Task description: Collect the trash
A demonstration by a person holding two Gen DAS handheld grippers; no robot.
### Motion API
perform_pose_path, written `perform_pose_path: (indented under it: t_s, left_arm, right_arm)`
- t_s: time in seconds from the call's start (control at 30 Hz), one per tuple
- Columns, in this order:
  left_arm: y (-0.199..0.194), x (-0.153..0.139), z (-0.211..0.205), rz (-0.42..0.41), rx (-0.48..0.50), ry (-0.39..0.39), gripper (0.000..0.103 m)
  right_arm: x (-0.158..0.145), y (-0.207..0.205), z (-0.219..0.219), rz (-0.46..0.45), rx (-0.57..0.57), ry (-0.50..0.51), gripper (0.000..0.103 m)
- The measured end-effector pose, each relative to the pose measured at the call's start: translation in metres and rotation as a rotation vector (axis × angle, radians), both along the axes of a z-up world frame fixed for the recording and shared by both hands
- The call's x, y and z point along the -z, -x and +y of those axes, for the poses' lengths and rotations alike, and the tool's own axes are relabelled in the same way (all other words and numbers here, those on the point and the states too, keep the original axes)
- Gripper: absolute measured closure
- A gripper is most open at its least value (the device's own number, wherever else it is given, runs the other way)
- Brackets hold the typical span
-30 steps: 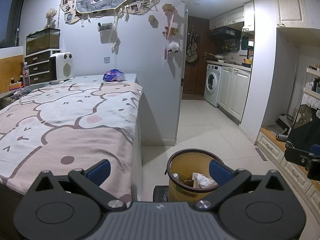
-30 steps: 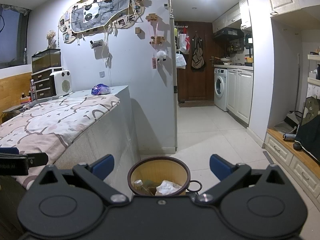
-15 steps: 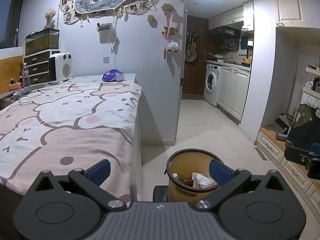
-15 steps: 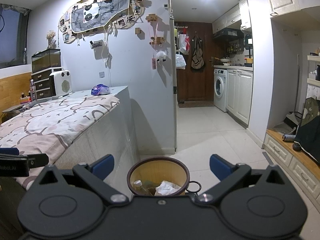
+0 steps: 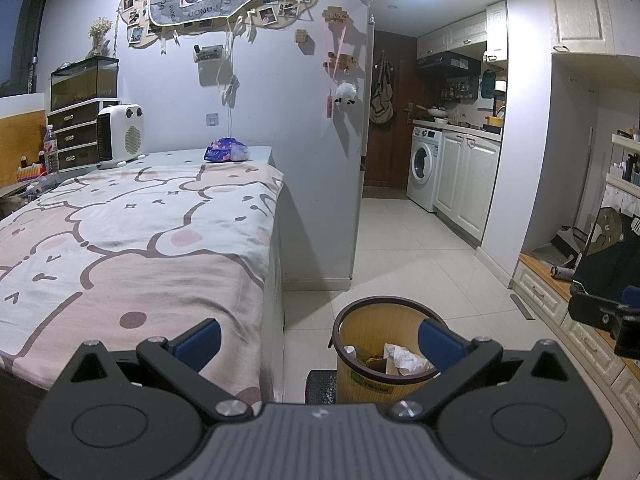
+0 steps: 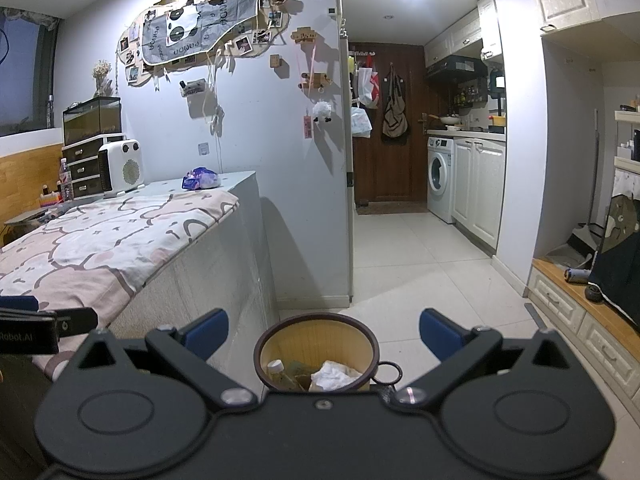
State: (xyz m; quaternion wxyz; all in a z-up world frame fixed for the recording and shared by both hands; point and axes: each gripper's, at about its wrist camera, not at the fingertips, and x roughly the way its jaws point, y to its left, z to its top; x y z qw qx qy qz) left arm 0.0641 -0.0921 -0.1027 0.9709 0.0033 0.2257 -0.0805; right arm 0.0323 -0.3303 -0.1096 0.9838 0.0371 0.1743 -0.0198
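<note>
Trash sits inside the yellow bin (image 6: 316, 354) already: a crumpled white paper (image 6: 334, 376), a small bottle with a white cap (image 6: 276, 368) and some brown bits. So part of the job looks done. One thing may still be left, I think: a purple and blue wrapper bag (image 5: 227, 150) lies far from the bin, at the back end of the bed (image 5: 132, 240), near the wall. I cannot tell for sure that it is trash.

Both tools hold nothing. The left gripper (image 5: 318, 338) has its blue fingers spread wide apart, with the bin just in front and to its right. The right gripper (image 6: 322, 330) is spread wide too, and the bin sits right between its fingers, low down.

The bin stands on a white tile floor (image 6: 420, 276), just beside the bed's foot. The bed has a pink and white cloud blanket. Past the bin, down the hall, is a washing machine (image 6: 440, 174) under white cupboards. A white heater (image 5: 122, 136) stands beyond the bed.
</note>
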Motion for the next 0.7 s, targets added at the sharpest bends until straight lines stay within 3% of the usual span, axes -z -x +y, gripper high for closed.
perform_pose_path:
  t_s: [0.7]
  left_arm:
    - [0.0012,0.0046,-0.0038,0.009,0.002,-0.009,0.000]
  right_arm:
    - [-0.0019,-0.0005,0.0001,0.008,0.000,0.000,0.000]
